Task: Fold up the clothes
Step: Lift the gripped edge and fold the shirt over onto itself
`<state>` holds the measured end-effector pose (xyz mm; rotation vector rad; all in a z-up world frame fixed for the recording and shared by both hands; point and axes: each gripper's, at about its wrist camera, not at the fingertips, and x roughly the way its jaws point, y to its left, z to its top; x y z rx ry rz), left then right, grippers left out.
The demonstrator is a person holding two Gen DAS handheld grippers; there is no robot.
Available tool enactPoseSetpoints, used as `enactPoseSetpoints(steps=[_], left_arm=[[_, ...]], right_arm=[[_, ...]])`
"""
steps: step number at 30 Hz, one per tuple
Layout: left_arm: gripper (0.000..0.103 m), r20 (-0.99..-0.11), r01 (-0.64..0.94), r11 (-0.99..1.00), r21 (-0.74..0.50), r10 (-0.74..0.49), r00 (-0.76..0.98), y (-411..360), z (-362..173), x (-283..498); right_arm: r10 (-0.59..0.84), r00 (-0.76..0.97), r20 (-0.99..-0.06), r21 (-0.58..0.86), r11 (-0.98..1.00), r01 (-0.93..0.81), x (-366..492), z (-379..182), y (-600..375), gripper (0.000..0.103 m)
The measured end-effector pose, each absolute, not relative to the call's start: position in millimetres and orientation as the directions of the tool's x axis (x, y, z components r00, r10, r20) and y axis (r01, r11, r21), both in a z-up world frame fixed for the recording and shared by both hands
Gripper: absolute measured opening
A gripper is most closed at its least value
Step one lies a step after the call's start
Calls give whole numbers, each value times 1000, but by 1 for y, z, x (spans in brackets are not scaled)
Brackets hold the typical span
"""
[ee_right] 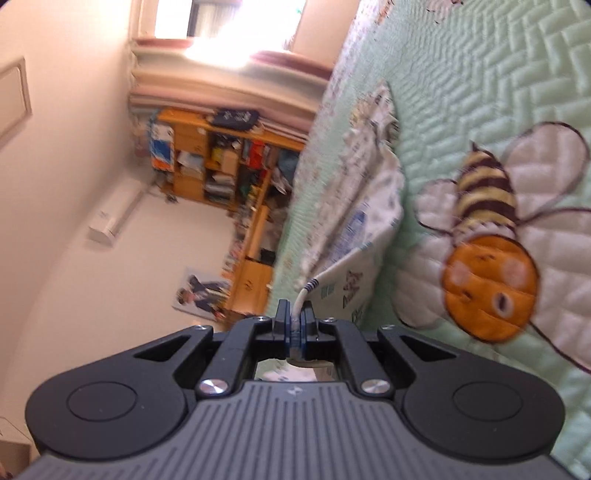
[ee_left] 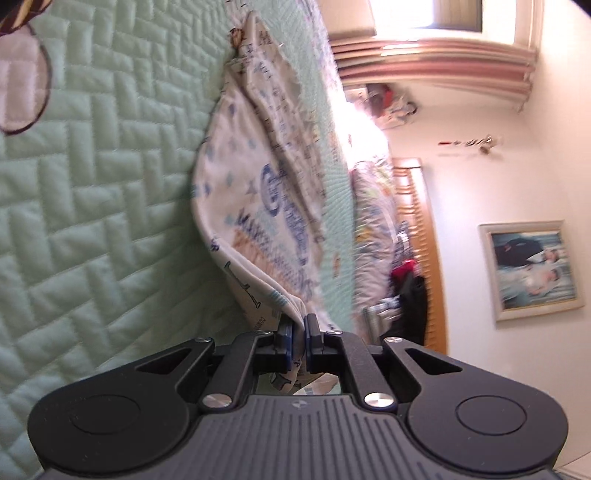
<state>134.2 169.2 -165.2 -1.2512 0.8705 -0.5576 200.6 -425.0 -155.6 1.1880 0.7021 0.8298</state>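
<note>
On the left, the left gripper [ee_left: 298, 325] has its jaws closed on a corner of the shirt [ee_left: 255, 206], a white printed garment with blue lettering and small stars. From that pinch the cloth runs away across the quilt [ee_left: 103, 206], a pale green bedspread stitched in a brick pattern, with its far end bunched up. Beyond the bed's edge a framed photo [ee_left: 532, 269] hangs on the white wall, and a bright window [ee_left: 424, 14] glares above pink curtain folds.

Over on the right, the right gripper [ee_right: 294, 314] is clamped on a white edge of the shirt [ee_right: 369, 206] trimmed with a blue-striped band. Just beside the cloth, a bee [ee_right: 487, 236] is sewn into the quilt [ee_right: 498, 74]. A cluttered wooden shelf [ee_right: 221, 162] stands against the far wall
</note>
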Motion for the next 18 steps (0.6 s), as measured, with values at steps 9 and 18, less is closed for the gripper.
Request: enactPoseSetpoints(steps=[9,18], left_arm=[[6,-65,17,102,-995,-749,660,177,-125,204],[6,-123,-47,128,-991,-688,715,193,-108,330]], right_arm=[[790,604,103,964,69,-255,274,-118,-412,6],[735,673,83,974,82,-210,404,-115,-362,6]])
